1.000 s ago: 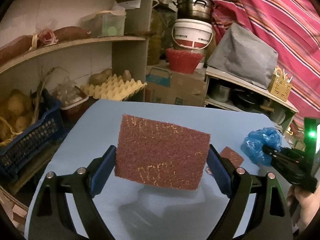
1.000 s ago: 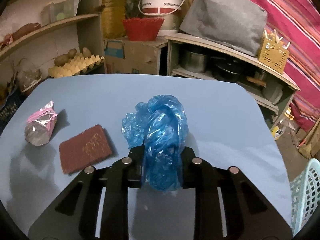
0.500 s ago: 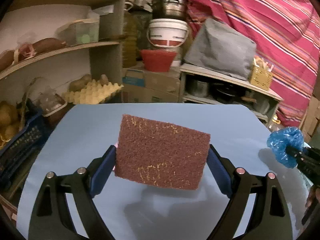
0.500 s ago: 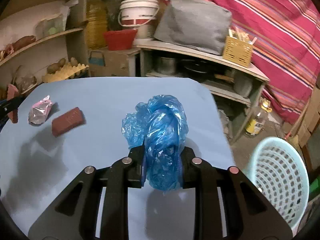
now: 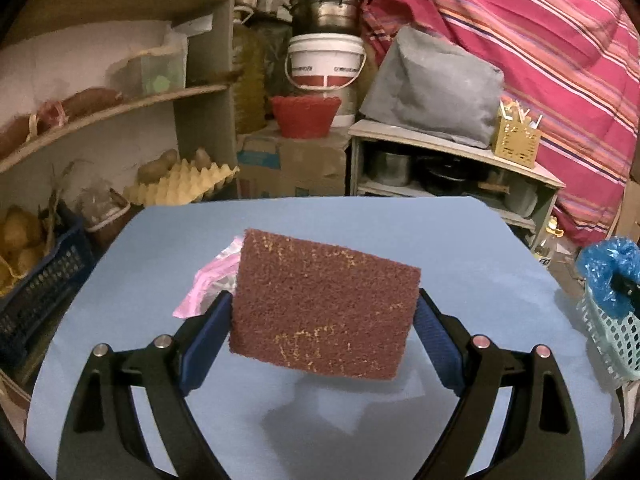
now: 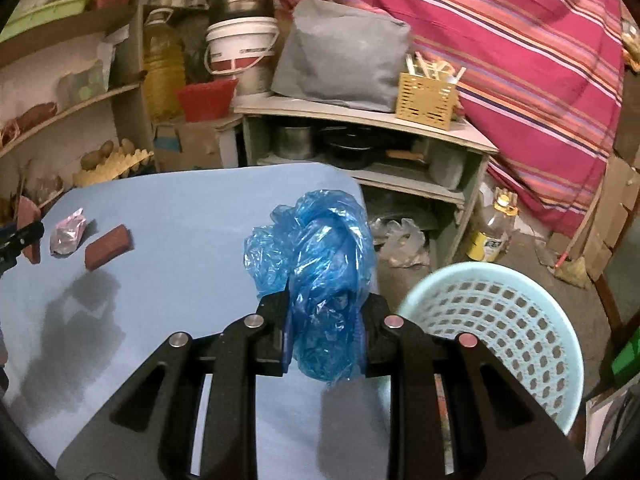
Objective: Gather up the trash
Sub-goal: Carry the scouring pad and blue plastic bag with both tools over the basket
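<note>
Between right tool (image 6: 322, 342) pads: blue bag (image 6: 320, 256)

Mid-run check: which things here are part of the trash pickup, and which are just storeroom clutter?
Job: scouring pad, blue plastic bag, pink wrapper, second scouring pad, laundry-style basket.

Clutter: white bucket, egg tray, red basket, yellow caddy.

Home storeroom, like pantry. Wooden shelves (image 5: 120, 104) hold potatoes (image 5: 158, 166) and yellow egg tray (image 5: 180, 186). Big oil bottle (image 6: 162, 68), white bucket (image 5: 326, 62) with metal pot (image 5: 326, 8) on top, pans on low shelf (image 6: 352, 148). Striped pink cloth (image 5: 540, 60) hangs behind. Blue table (image 5: 360, 216) in middle.
</note>
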### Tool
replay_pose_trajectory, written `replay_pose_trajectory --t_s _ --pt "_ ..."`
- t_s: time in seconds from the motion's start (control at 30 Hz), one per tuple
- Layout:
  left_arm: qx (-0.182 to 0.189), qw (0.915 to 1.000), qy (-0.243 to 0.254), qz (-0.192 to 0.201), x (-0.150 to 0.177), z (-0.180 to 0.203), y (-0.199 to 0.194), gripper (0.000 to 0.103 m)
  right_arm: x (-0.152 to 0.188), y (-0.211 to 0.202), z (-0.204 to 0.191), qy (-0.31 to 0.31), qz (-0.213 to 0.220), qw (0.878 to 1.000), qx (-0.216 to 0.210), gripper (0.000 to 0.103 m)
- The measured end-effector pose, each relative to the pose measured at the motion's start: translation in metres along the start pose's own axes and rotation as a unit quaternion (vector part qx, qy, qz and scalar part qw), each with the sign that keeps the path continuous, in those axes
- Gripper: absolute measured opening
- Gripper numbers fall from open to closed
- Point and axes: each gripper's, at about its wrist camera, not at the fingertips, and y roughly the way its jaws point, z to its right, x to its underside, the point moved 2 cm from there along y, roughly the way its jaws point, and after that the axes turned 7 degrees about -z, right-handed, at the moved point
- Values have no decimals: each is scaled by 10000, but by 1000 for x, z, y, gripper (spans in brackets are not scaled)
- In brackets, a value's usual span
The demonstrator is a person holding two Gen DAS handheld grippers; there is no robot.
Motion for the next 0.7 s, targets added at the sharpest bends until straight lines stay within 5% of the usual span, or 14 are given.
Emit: replay_pose_trajectory --t_s 0.7 --pt "710 9944 609 485 -9 184 -31 87 35 -37 152 1007 151 9931 582 24"
